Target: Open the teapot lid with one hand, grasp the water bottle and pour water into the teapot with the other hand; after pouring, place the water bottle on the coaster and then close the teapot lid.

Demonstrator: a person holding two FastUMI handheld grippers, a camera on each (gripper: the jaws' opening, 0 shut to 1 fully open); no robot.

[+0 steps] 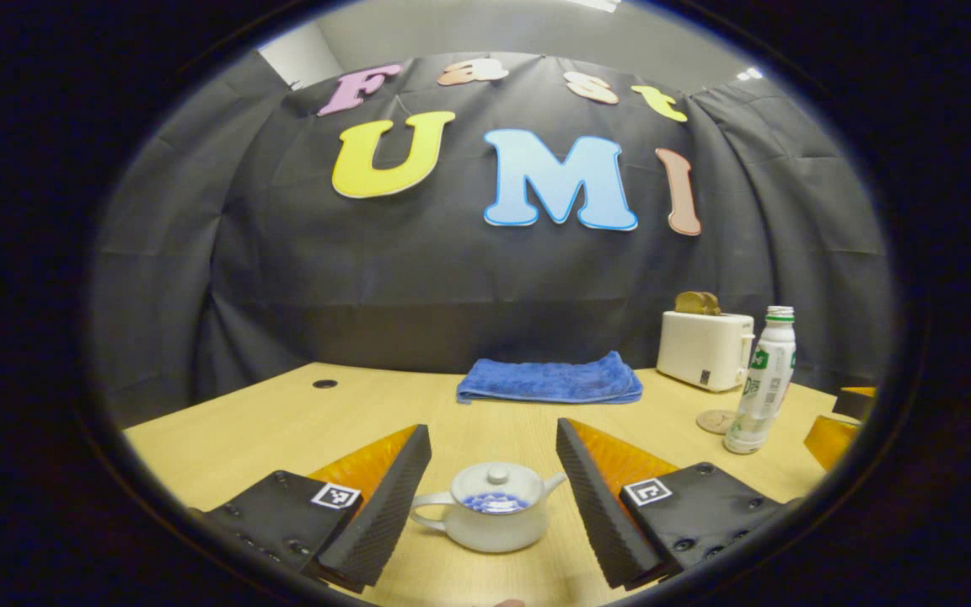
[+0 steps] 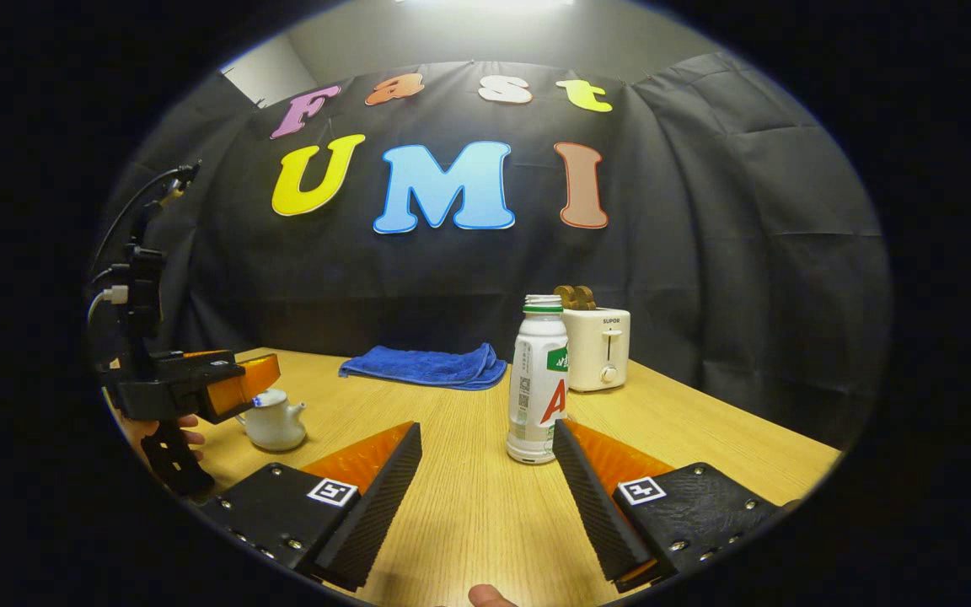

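While both grippers stand apart and empty over the pale wooden table (image 1: 224, 430), the right gripper (image 2: 487, 472) faces the white plastic water bottle (image 2: 538, 388); the left gripper (image 1: 494, 485) should descend centred on the small white ceramic teapot's (image 1: 492, 516) lid knob (image 1: 497, 475).

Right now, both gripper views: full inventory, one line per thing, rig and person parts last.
teapot: 1, white with blue pattern, lid on, near table edge between the left gripper's open fingers
water bottle: 1, white with green cap, upright, just ahead of the right gripper
coaster: 1, round, tan, on the table beside the bottle
towel: 1, blue, folded, far side of table
toaster: 1, white, brown bread in slots, back right
table: 1, light wood
left gripper: 1, open, around teapot without touching
right gripper: 1, open
hand: 1, holds the left gripper's handle
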